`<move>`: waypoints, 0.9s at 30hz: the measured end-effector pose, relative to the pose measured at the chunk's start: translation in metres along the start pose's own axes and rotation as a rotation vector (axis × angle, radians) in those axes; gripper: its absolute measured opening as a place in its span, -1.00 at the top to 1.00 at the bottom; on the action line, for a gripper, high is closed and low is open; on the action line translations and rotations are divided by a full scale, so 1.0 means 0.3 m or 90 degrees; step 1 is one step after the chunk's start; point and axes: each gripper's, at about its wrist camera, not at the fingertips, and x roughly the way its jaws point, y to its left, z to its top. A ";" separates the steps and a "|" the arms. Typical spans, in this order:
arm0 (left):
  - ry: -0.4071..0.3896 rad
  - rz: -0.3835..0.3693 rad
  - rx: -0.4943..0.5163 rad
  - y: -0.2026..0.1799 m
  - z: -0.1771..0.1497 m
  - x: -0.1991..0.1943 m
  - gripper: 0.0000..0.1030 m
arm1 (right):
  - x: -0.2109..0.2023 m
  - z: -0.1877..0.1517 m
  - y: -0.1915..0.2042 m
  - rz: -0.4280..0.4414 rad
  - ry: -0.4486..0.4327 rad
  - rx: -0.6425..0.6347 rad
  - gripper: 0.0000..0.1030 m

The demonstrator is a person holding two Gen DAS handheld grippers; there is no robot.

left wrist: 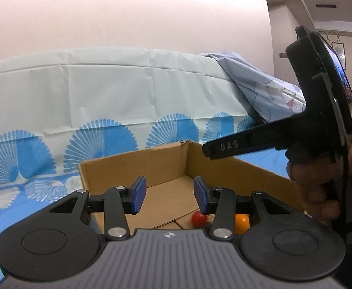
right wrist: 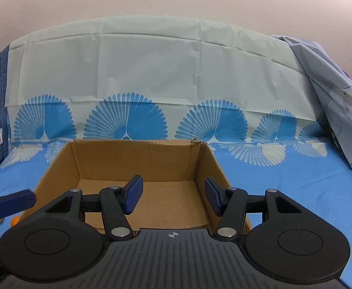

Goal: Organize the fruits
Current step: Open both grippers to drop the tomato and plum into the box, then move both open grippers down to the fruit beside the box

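1. My left gripper (left wrist: 169, 196) sits over the near edge of the box (left wrist: 224, 163), jaws apart, nothing between the pads.
2. My right gripper (right wrist: 173, 198) is the same: jaws parted, empty, aimed into the box (right wrist: 132, 154) (its floor looks bare from this side).
3. Fruit in the left view: a red fruit (left wrist: 198, 218) and an orange fruit (left wrist: 242, 221), low behind my left linkage. They look to be on the box floor near the front wall, but the gripper body covers the edge, so I can't say for sure they're inside.
4. There's something dark just beside the red one; too hidden to name.
5. In the right view, small orange bits (right wrist: 15, 220) lie on the blue cloth (right wrist: 296, 180) left of the box, outside it. They're likely loose fruit, too small to identify.
6. The other gripper's blue pad (right wrist: 9, 202) pokes in at the left edge of the right view, just above those bits.
7. My read: early to mid task. At best two fruits are boxed, and some are left on the cloth.
8. Neither gripper carries anything, so the next job is a pick (the loose bits to the left look like the closest candidates).
9. Risk: round fruit on soft cloth could roll when nudged.
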 end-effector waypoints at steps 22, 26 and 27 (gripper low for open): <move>0.089 0.095 -0.248 0.571 0.065 -0.400 0.49 | -0.180 0.018 0.099 0.124 -0.053 0.131 0.24; 0.080 0.090 -0.272 0.586 0.065 -0.408 0.47 | -0.201 0.011 0.187 0.180 -0.045 0.121 0.23; 0.082 0.091 -0.276 0.585 0.062 -0.401 0.47 | -0.205 0.010 0.214 0.196 -0.041 0.115 0.23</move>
